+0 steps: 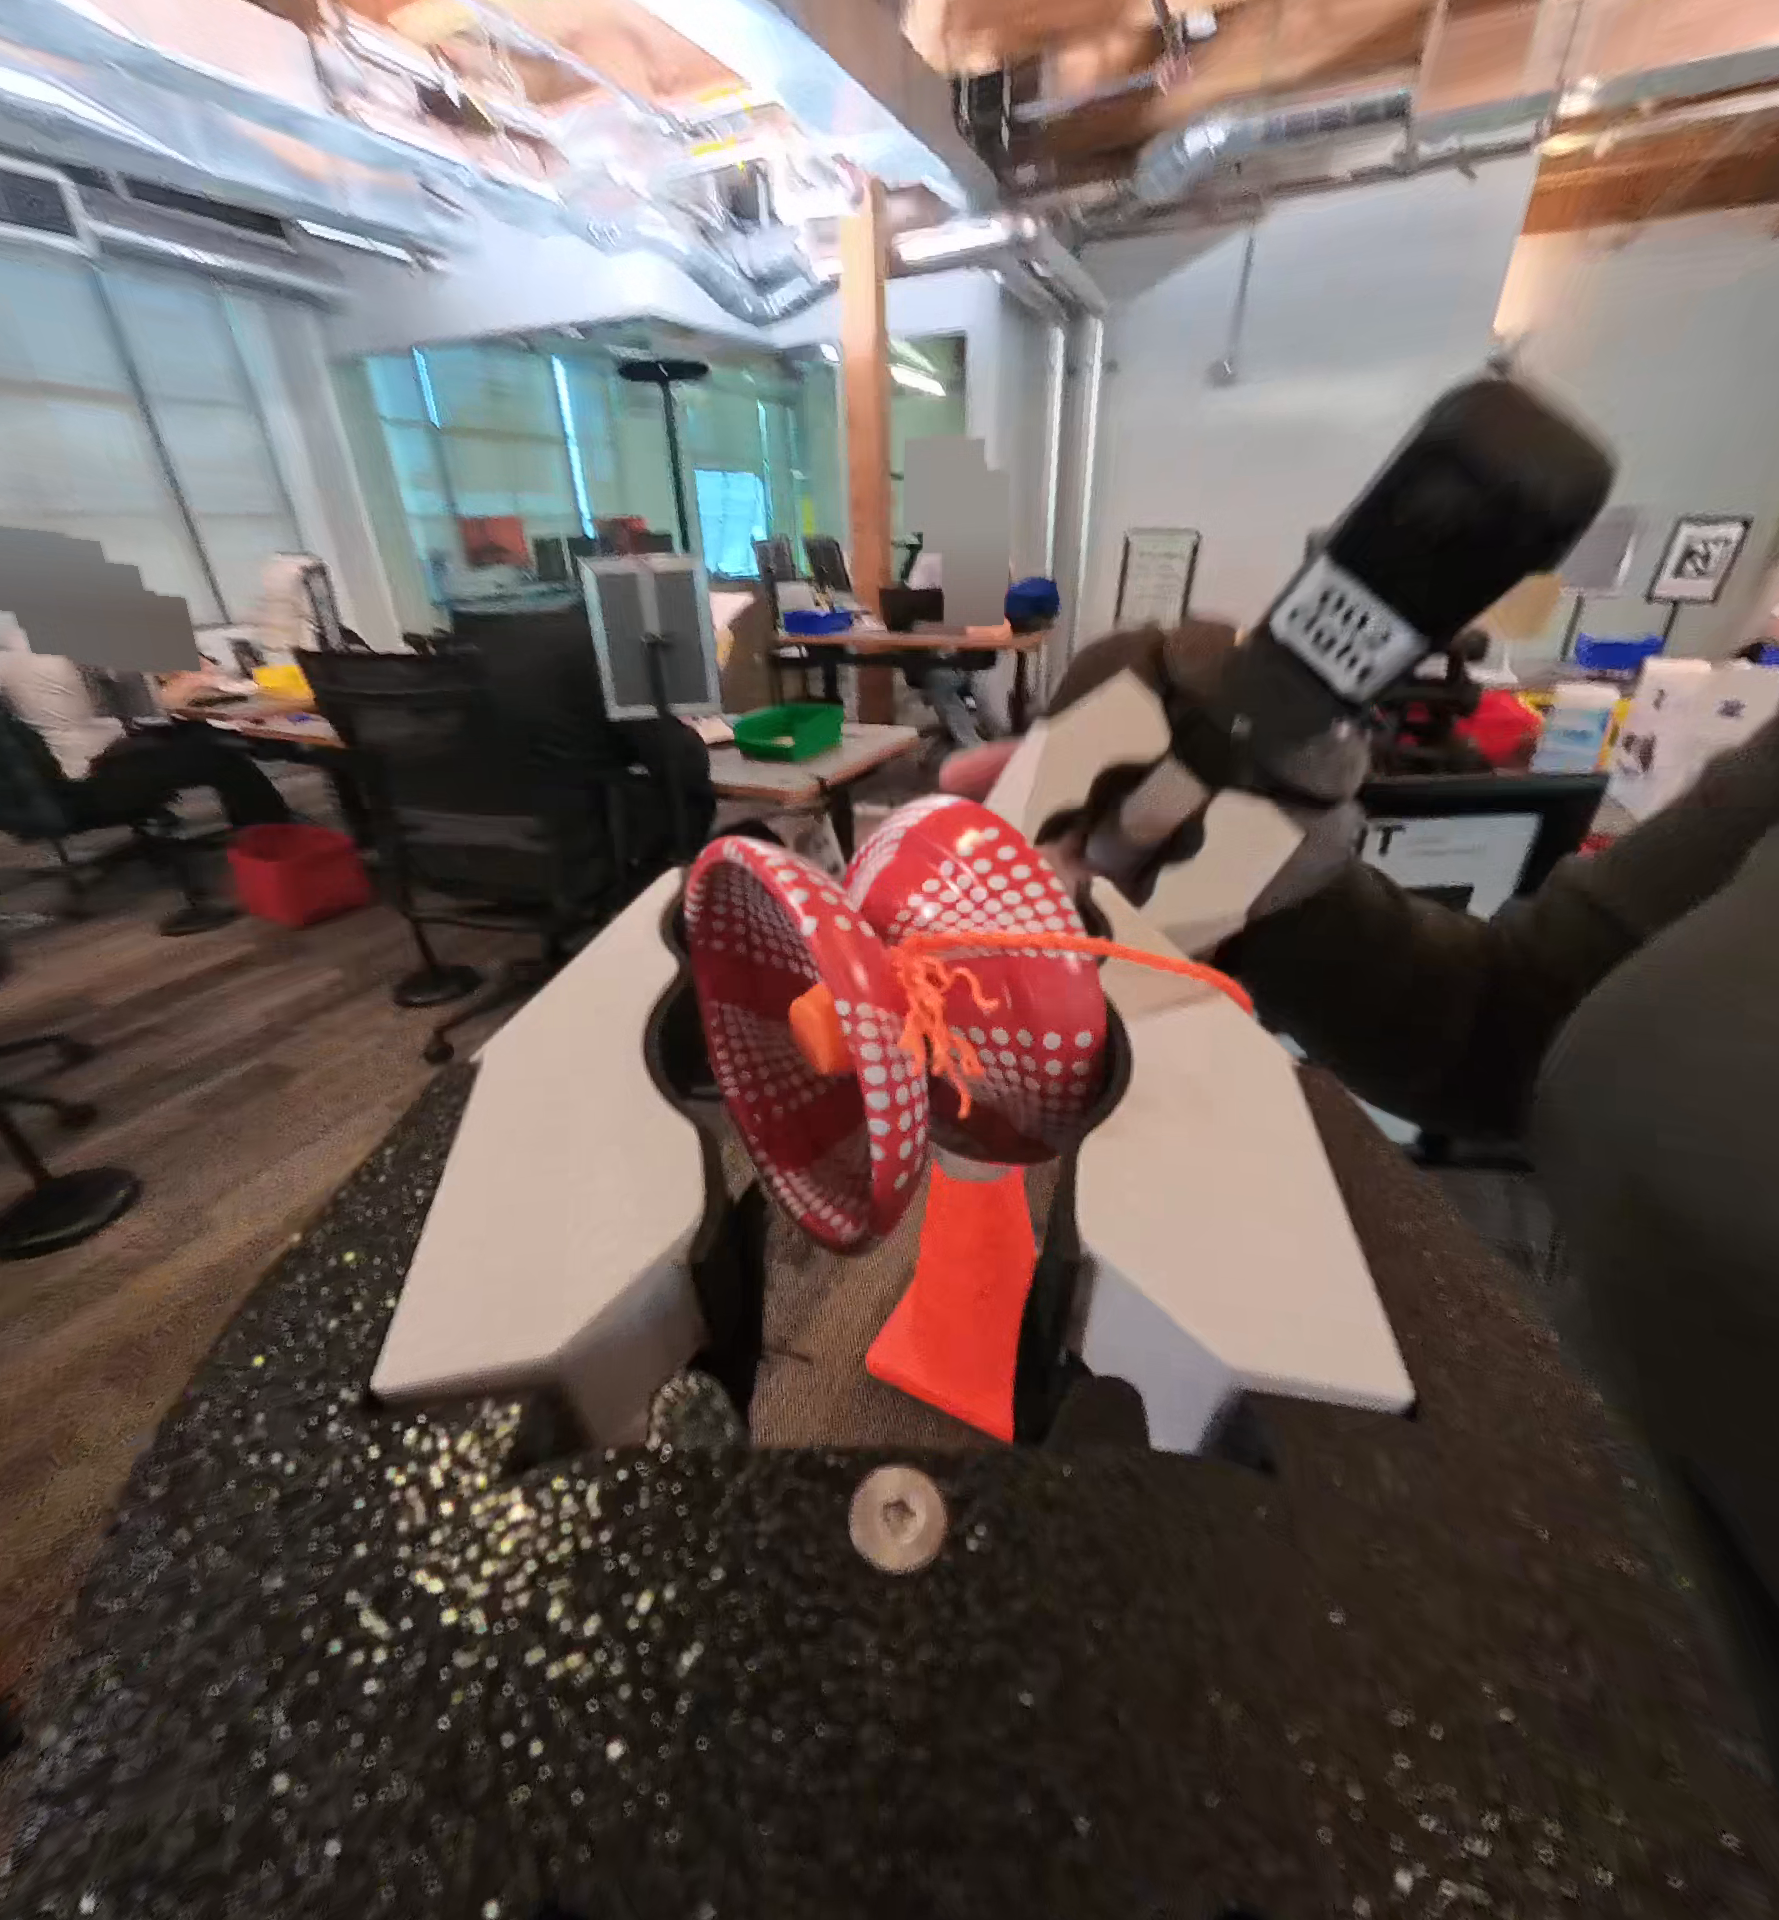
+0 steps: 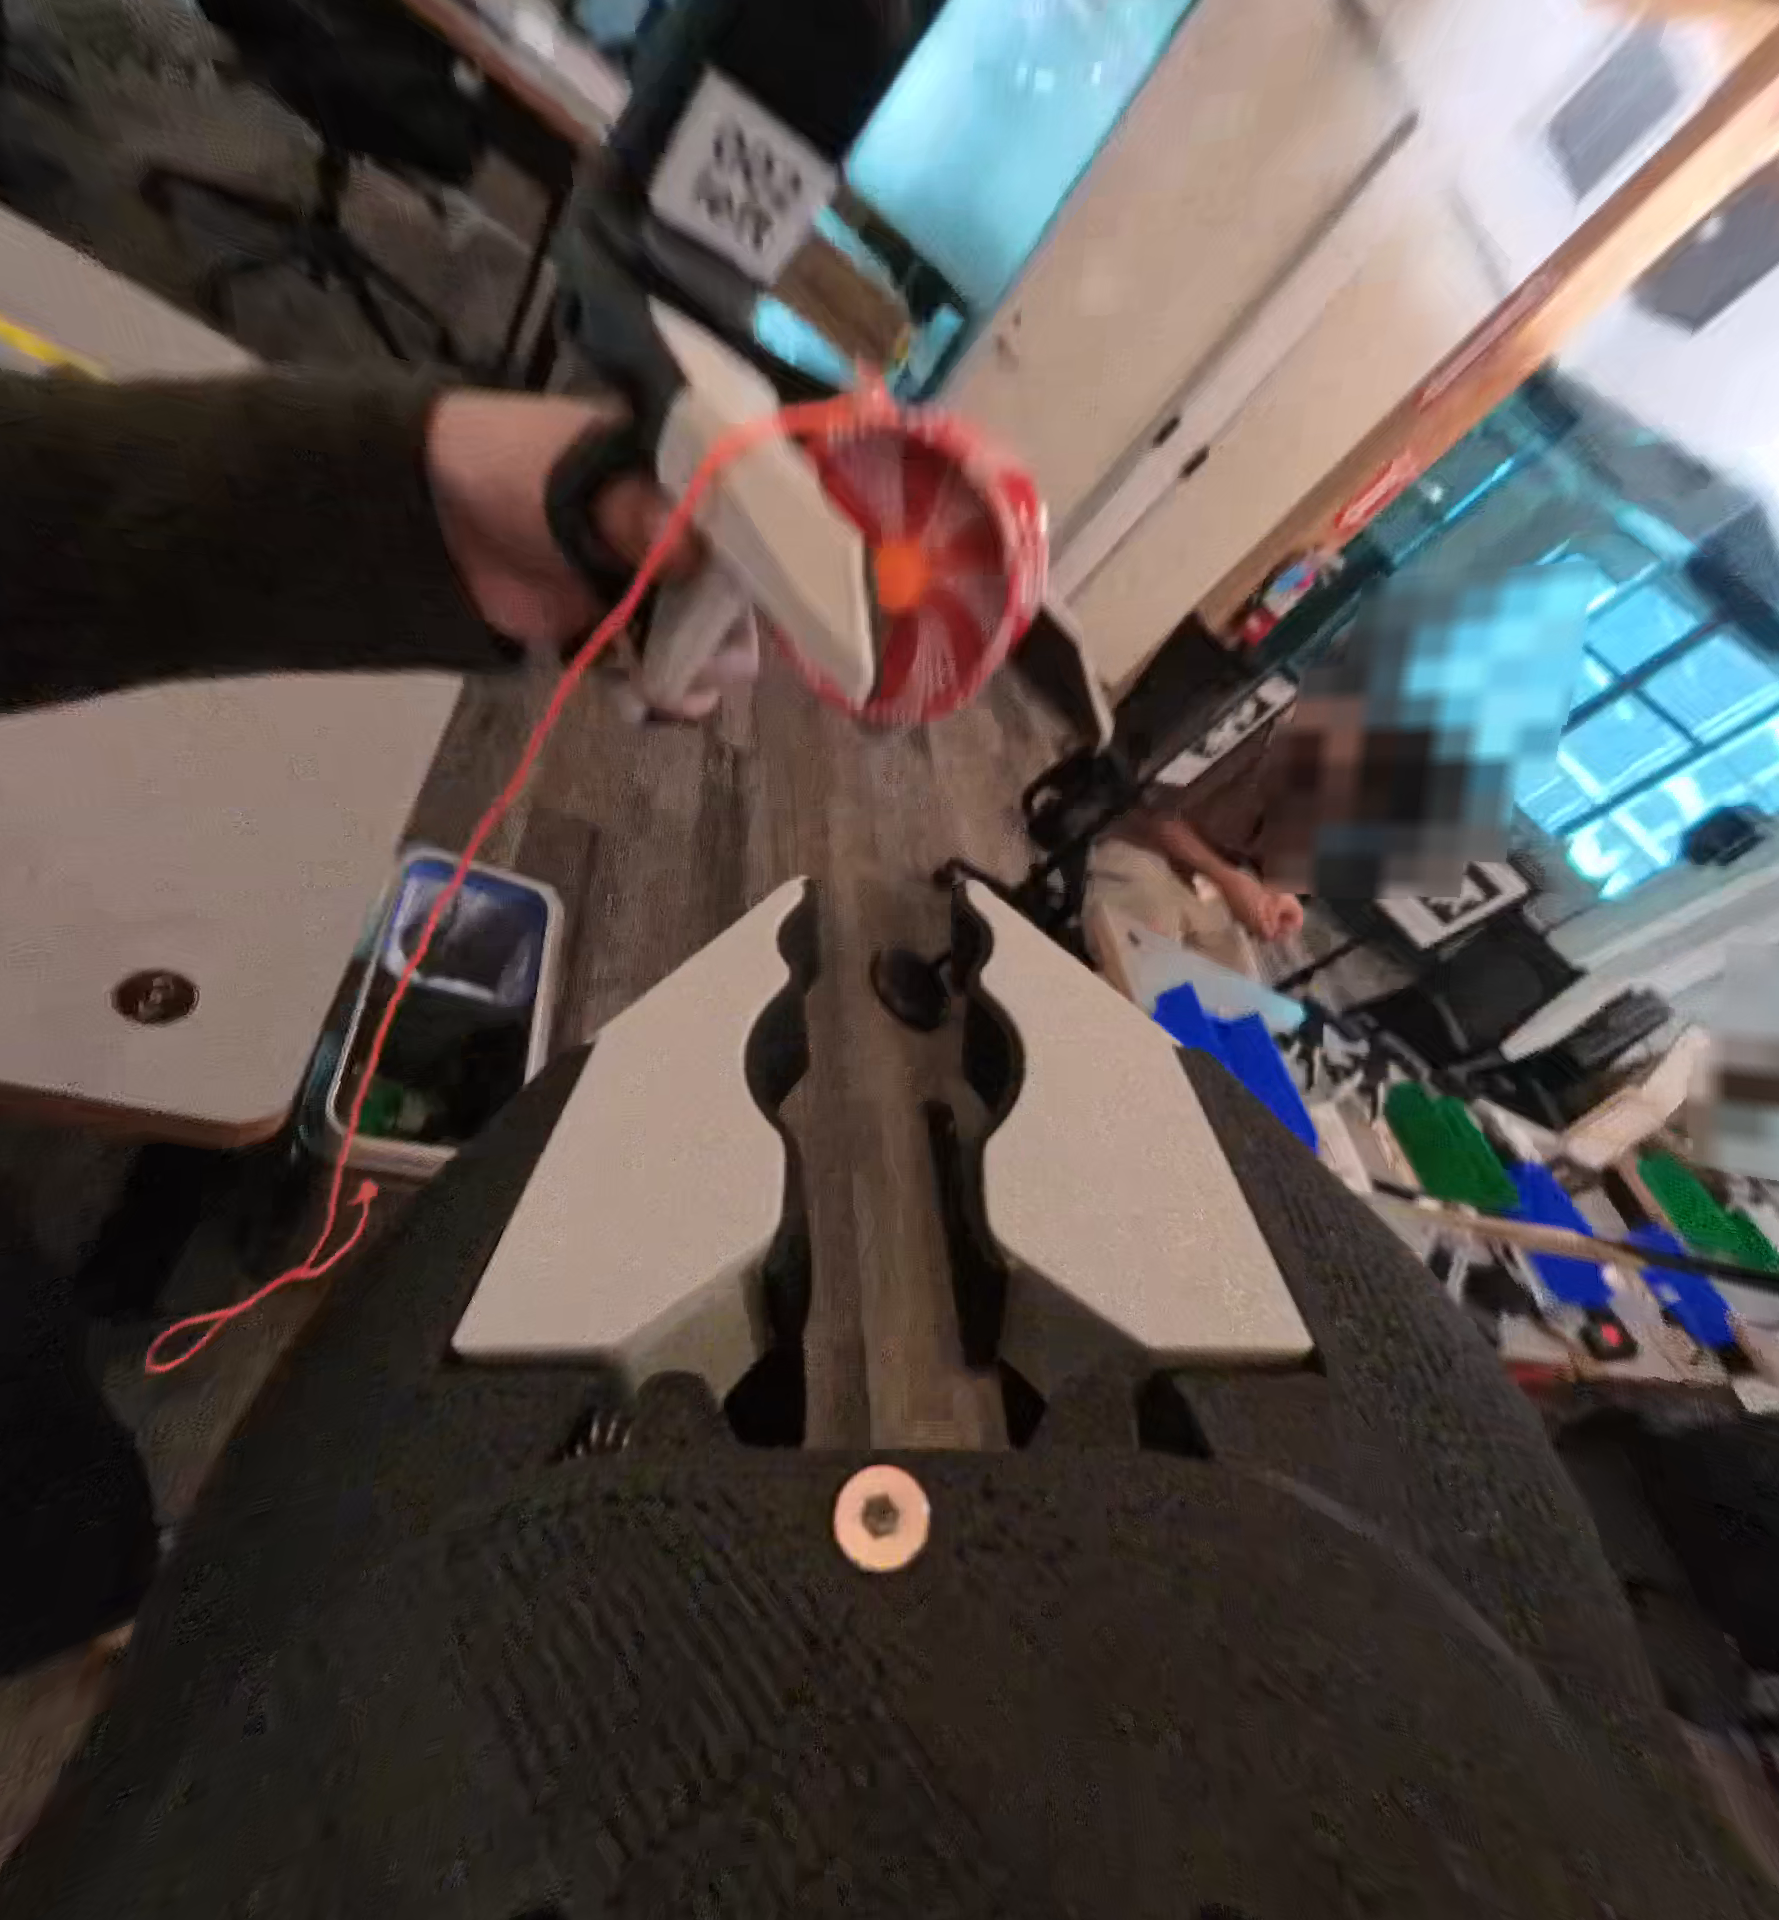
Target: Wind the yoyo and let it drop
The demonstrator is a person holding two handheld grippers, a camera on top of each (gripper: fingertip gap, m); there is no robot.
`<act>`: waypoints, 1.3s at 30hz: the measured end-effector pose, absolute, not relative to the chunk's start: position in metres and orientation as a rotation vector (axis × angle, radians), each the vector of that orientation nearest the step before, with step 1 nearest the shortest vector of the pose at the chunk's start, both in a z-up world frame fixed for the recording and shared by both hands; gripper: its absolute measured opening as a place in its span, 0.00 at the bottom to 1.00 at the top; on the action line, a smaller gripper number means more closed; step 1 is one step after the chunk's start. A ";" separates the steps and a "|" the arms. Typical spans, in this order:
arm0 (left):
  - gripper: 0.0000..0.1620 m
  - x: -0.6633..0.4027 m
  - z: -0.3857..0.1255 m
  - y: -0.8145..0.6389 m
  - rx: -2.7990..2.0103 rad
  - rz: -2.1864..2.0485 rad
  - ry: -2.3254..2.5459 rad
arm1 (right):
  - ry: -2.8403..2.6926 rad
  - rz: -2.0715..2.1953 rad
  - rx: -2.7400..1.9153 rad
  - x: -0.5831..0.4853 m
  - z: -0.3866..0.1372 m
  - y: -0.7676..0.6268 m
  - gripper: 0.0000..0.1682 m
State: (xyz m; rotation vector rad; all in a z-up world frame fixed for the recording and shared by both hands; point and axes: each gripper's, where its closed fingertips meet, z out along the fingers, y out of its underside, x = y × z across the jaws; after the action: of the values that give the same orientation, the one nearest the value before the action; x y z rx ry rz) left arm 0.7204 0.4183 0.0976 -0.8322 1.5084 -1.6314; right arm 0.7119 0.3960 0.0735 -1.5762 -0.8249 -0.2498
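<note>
Office chairs and desks blurred behind. Left gripper [image 1: 900,1039] clenched the red yoyo [image 1: 895,1023] in mid-air; right gripper [image 2: 885,935] hung released. Its slack string [image 2: 511,790] might snag or unwind if jerked.

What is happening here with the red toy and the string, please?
A person holds a two-finger gripper in each hand. The left gripper is clamped on a red yoyo with white dots. Its thin orange string hangs loose, with the loop end dangling free. The right gripper is open and holds nothing, so the string looks mostly unwound.
</note>
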 end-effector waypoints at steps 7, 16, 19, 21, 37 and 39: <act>0.43 0.730 0.066 0.382 -0.825 -1.592 1.746 | -0.842 -0.183 -1.486 0.699 0.093 0.399 0.08; 0.43 0.740 0.069 0.380 -0.914 -1.511 1.671 | -0.809 -0.344 -1.413 0.701 0.091 0.402 0.01; 0.77 0.740 0.066 0.400 -1.028 -1.495 1.567 | -0.642 -0.359 -1.340 0.722 0.110 0.394 0.01; 0.82 0.728 0.069 0.394 -0.990 -1.752 1.542 | -0.584 -0.269 -1.330 0.727 0.113 0.390 0.01; 0.19 0.742 0.004 0.361 -1.115 -1.845 1.815 | -0.748 -0.099 -1.402 0.699 0.098 0.387 0.01; 0.00 0.748 0.002 0.376 -1.129 -1.771 1.812 | -0.836 0.031 -1.431 0.686 0.089 0.380 0.01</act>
State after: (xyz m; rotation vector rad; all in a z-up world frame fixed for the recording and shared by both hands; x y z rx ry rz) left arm 0.7476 0.3758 0.0023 -1.1293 1.8124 -1.7710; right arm 0.6859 0.3798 0.0894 -1.4307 -0.8363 0.0306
